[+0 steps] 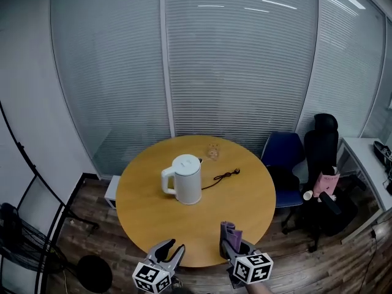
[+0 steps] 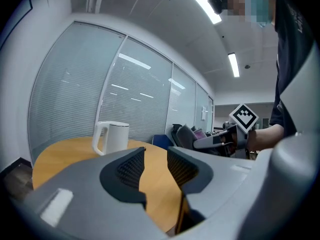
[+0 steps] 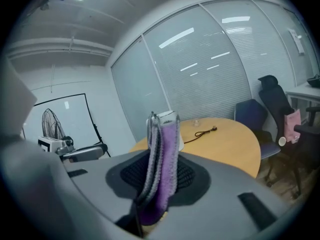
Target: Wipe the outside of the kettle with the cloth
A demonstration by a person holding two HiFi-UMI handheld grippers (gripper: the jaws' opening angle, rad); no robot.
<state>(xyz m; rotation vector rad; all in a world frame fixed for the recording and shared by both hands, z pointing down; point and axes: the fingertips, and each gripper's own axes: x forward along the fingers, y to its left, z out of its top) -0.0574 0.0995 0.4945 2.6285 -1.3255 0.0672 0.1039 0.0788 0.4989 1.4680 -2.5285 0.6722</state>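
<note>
Down at the near edge of the round counter (image 1: 245,207), the left gripper (image 1: 172,248) had its fingers (image 2: 131,170) spread apart, with nothing between them. The white kettle (image 1: 185,179) stood upright near the middle of the counter, well apart from both grippers. The right gripper (image 1: 235,245) pinched the purple cloth (image 3: 165,154) tight.

Head view steeply down, all share kettle (image 1: 187,180)
</note>
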